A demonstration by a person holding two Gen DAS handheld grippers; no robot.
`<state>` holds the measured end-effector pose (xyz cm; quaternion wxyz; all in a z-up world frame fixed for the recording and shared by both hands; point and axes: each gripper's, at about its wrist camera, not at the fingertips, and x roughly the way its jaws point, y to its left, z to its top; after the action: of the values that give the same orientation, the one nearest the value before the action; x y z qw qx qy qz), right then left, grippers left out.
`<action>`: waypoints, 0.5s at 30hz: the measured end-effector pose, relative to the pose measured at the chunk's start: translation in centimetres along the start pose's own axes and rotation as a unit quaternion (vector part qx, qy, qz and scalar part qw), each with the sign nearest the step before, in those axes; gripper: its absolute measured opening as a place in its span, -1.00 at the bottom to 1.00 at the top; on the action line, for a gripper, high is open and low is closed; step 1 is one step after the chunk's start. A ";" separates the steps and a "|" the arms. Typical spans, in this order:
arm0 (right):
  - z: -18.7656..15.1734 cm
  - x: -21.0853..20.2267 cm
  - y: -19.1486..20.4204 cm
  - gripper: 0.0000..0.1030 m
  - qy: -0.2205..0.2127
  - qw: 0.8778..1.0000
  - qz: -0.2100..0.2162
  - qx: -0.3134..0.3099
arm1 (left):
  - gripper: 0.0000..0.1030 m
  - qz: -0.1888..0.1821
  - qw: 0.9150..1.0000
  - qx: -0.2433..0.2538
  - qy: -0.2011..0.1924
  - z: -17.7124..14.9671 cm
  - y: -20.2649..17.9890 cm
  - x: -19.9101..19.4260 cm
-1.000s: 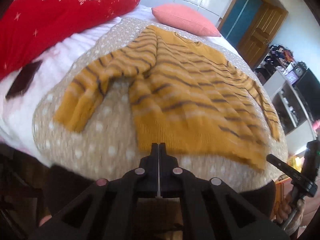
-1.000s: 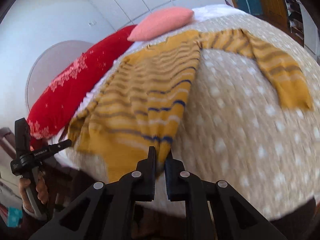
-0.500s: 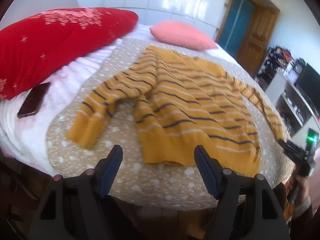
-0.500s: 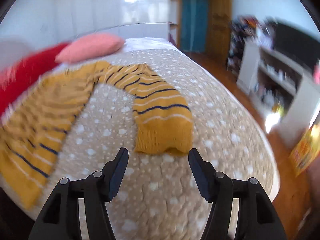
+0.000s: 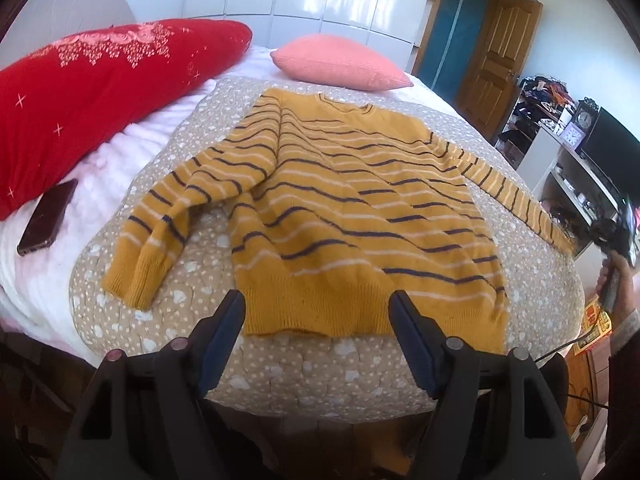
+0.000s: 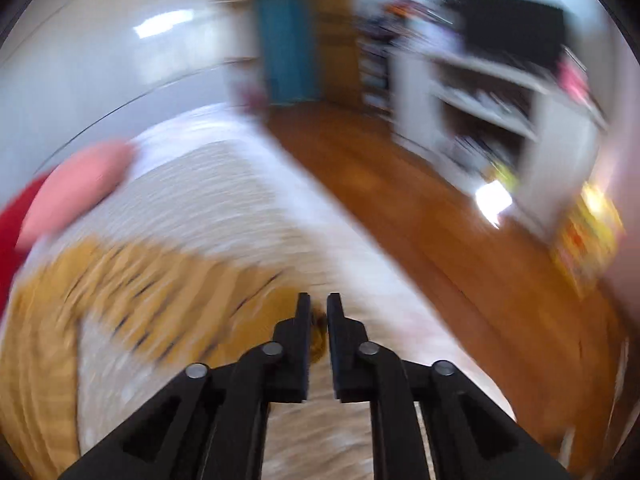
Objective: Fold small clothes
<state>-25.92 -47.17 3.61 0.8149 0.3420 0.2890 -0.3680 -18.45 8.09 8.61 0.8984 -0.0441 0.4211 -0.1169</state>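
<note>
A mustard sweater (image 5: 352,208) with dark and white stripes lies flat, face up, on the bed. Its left sleeve (image 5: 172,216) is bent down and its right sleeve (image 5: 508,192) stretches toward the bed's right edge. My left gripper (image 5: 318,308) is open and empty, just in front of the sweater's hem. My right gripper (image 6: 318,312) has its fingers nearly closed on the cuff of the right sleeve (image 6: 318,332); this view is heavily blurred. The right gripper also shows in the left wrist view (image 5: 612,236) at the far right.
The beige dotted bedspread (image 5: 320,364) covers the bed. A red pillow (image 5: 92,92) and a pink cushion (image 5: 340,64) lie at the head. A dark phone (image 5: 48,216) lies on the white sheet at left. White shelves (image 6: 492,104) and wooden floor (image 6: 400,200) are to the right.
My right gripper went from open above the sleeve cuff to closed on it, and its view swung fast. My left gripper stayed open and drew a little nearer the hem.
</note>
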 end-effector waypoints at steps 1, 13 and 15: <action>-0.3 -0.3 -1.4 -0.61 0.006 0.999 0.030 0.026 | 0.43 0.001 1.000 -0.001 0.001 -0.1 0.1 0.1; -7.9 2.2 -1.0 0.07 0.050 0.986 0.136 0.085 | 0.50 -0.018 0.999 -0.031 0.020 -0.1 0.9 1.6; -6.7 2.9 0.5 0.07 0.037 0.993 0.091 0.063 | 0.50 -0.018 0.999 -0.031 0.019 -0.2 0.9 1.7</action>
<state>-25.31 -42.89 -2.37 0.8106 0.4308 0.2631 -0.2968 -17.40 8.56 7.10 0.8861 -0.0769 0.4409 -0.1207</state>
